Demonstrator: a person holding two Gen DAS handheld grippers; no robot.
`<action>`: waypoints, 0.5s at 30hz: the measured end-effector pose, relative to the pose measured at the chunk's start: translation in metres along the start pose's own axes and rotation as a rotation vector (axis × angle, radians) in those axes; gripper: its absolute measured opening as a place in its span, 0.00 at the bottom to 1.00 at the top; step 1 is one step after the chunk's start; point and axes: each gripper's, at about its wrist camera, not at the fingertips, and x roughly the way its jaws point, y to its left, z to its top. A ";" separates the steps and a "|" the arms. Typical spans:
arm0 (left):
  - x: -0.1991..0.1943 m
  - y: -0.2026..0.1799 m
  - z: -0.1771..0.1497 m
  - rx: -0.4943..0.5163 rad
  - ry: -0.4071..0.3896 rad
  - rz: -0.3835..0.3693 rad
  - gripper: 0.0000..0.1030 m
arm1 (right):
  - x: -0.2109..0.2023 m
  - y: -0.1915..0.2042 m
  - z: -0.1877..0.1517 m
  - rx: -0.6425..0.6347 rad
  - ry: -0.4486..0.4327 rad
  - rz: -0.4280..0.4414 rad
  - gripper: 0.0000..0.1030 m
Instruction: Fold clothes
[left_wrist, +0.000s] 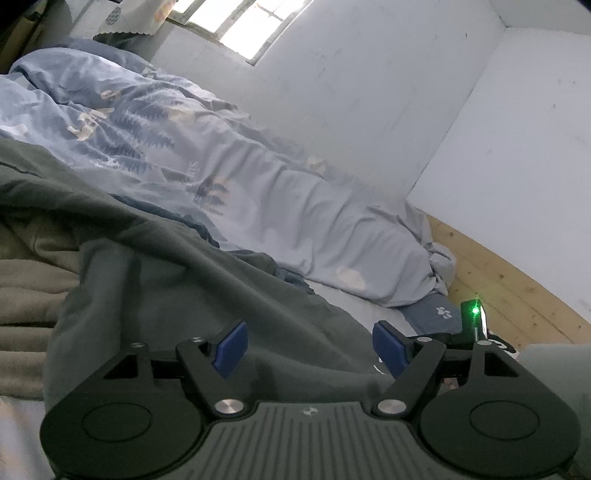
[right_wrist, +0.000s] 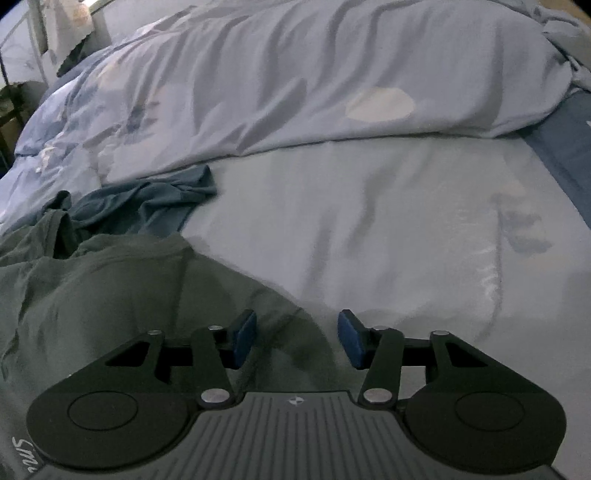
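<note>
A: How far along is the folding?

B: Barely begun, I'd judge. The grey-green garment (right_wrist: 110, 295) lies rumpled on the bed (right_wrist: 369, 221), towards its near left edge, with no tidy fold showing. A blue garment (right_wrist: 155, 203) sits crumpled just beyond it, beside the duvet (right_wrist: 295, 74).

A: And the tools?

B: The right tool (right_wrist: 297, 339) hovers over the grey-green garment's edge, jaws partly apart, pads not pressing cloth. The left tool (left_wrist: 310, 349) stands wide above the same garment, holding nothing.

A: What's left?

B: Spreading, folding, then the blue one.

Left gripper (left_wrist: 310, 349), right gripper (right_wrist: 297, 338): fingers apart.
</note>
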 end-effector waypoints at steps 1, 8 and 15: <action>0.000 0.000 0.000 -0.001 0.000 0.003 0.73 | 0.000 0.004 -0.001 -0.019 -0.007 -0.012 0.20; -0.002 0.002 0.002 -0.009 -0.010 0.011 0.73 | -0.029 0.037 -0.006 -0.117 -0.134 -0.093 0.05; -0.009 0.002 0.010 -0.019 -0.038 0.006 0.73 | -0.135 0.096 -0.037 -0.196 -0.346 -0.041 0.04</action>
